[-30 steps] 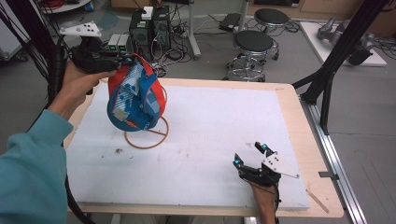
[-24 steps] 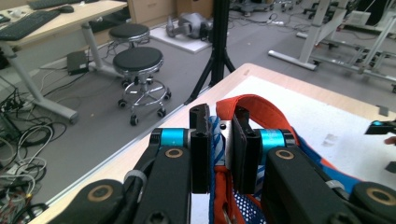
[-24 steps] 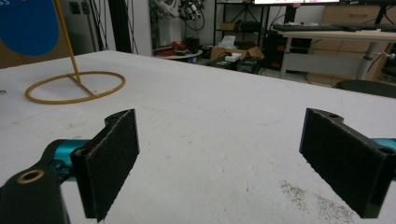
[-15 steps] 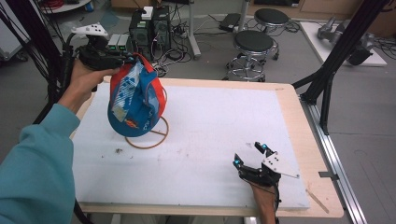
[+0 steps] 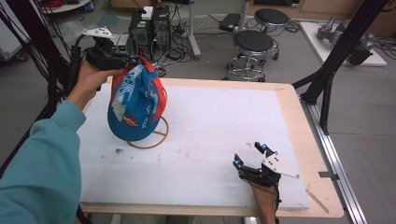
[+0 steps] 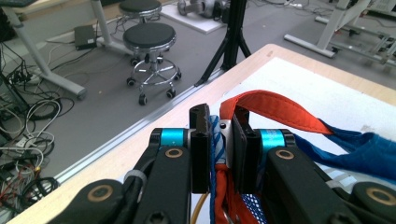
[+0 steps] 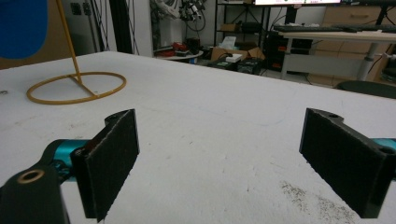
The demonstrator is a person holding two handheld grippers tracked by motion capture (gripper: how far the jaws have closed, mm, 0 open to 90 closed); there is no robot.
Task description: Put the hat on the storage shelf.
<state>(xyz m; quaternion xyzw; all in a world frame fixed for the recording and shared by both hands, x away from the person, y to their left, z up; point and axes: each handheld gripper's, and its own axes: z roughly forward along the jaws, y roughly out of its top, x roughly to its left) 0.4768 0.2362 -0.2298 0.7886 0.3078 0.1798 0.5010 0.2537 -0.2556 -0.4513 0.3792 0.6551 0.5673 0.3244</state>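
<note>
High view: the left gripper, at the table's far left, clamps a blue cap by its strap; the cap hangs directly over a yellow wire stand.

Left gripper view: jaws pinch the orange strap.

Right gripper view: jaws wide apart, empty, the stand well off.

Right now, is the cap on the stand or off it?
Cannot tell. The left gripper is shut on the cap, which hangs over the yellow wire stand and hides its top.
</note>
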